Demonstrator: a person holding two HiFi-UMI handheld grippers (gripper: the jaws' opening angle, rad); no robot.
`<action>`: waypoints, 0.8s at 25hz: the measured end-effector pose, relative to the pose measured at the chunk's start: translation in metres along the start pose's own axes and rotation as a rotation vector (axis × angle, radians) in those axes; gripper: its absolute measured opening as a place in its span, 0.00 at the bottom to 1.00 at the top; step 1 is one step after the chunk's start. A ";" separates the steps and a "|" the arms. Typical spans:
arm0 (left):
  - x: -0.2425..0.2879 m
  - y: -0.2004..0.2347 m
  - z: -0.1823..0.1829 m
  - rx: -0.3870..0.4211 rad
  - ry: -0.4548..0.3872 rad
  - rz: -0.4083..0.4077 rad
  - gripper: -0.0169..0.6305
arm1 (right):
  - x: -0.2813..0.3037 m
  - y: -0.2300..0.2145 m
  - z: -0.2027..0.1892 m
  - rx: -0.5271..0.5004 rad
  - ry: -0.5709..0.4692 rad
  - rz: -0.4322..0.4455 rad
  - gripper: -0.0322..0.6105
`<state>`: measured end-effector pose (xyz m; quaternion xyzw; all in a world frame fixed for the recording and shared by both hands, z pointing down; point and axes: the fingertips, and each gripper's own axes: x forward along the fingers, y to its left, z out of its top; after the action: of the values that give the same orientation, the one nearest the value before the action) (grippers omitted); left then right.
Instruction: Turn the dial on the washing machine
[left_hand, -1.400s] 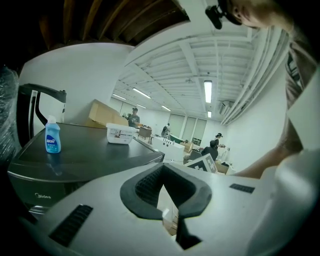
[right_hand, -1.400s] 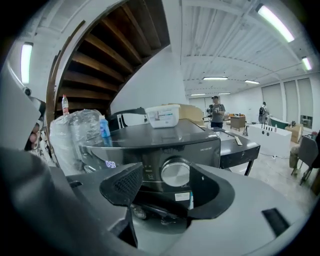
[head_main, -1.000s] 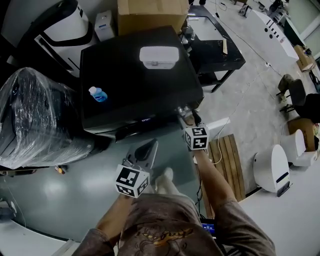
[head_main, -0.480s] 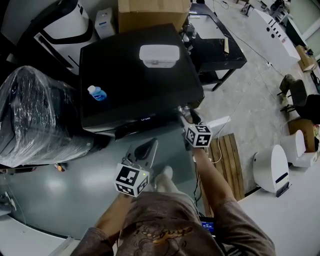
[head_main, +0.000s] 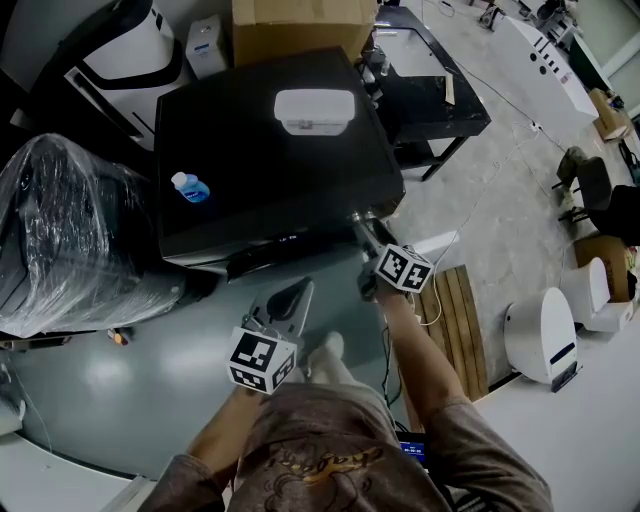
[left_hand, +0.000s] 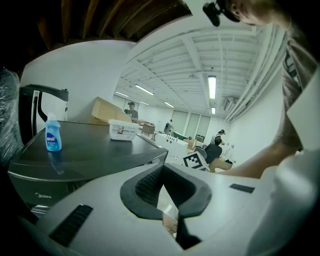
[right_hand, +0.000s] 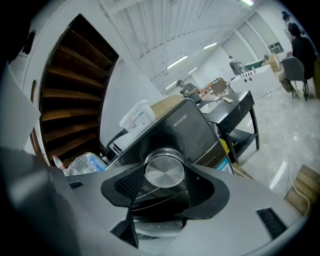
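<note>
The black washing machine (head_main: 260, 150) fills the upper middle of the head view. Its silver dial (head_main: 357, 215) sits at the front right corner. My right gripper (head_main: 362, 224) reaches up to it, and its marker cube (head_main: 404, 268) is tilted. In the right gripper view the round metal dial (right_hand: 164, 171) sits between the two black pads (right_hand: 131, 183), with the right gripper (right_hand: 165, 176) shut on it. My left gripper (head_main: 293, 292) hangs low in front of the machine, shut, touching nothing. Its tips (left_hand: 163, 165) meet, with nothing between them.
A blue bottle (head_main: 190, 187) and a white tub (head_main: 314, 110) stand on the machine's lid. A plastic-wrapped bundle (head_main: 70, 235) lies to the left, a cardboard box (head_main: 300, 25) behind. To the right are a black table (head_main: 430, 95) and a wooden pallet (head_main: 455, 320).
The right gripper's marker cube has rolled clockwise and shifted slightly right and down while staying on the dial. The left gripper has hardly moved.
</note>
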<state>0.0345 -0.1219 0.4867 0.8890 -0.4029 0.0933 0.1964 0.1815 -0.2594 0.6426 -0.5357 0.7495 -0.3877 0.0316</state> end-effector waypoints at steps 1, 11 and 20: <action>0.000 0.001 0.000 0.001 0.000 0.002 0.01 | 0.000 0.001 0.001 0.030 -0.008 0.003 0.43; -0.002 0.001 0.000 0.005 -0.001 0.002 0.01 | -0.001 0.004 0.001 0.249 -0.051 0.013 0.37; -0.010 0.002 -0.003 -0.001 0.002 0.013 0.01 | -0.002 0.013 -0.001 -0.220 0.067 -0.040 0.46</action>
<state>0.0265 -0.1157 0.4867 0.8862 -0.4084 0.0953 0.1968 0.1717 -0.2556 0.6342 -0.5374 0.7774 -0.3213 -0.0600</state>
